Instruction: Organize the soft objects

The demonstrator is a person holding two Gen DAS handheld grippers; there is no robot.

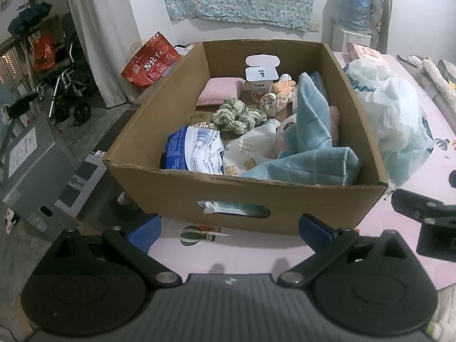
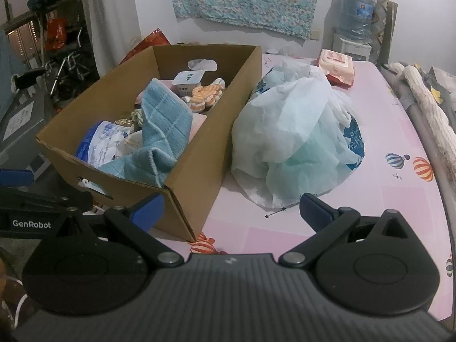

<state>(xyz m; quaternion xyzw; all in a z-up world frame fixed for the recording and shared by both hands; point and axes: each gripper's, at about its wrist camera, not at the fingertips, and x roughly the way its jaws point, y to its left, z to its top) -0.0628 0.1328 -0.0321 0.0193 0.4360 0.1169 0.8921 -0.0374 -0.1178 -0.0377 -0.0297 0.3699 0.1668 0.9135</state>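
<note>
Clearly "GenRobot" on left hand-held gripper [image 2: 85, 196], cardboard box [image 2: 196, 171]

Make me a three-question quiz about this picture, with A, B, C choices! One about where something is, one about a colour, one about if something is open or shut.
1. Where is the plastic bag?
A. inside the cardboard box
B. on the table beside the box
C. on the floor

2. What colour is the towel in the cardboard box?
A. light blue
B. red
C. black

3. How is the right gripper?
A. shut on the towel
B. shut, empty
C. open

Answers:
1 B, it sits on the pink table, right of the box.
2 A, light blue cloth.
3 C, its fingers are spread, holding nothing.
</note>
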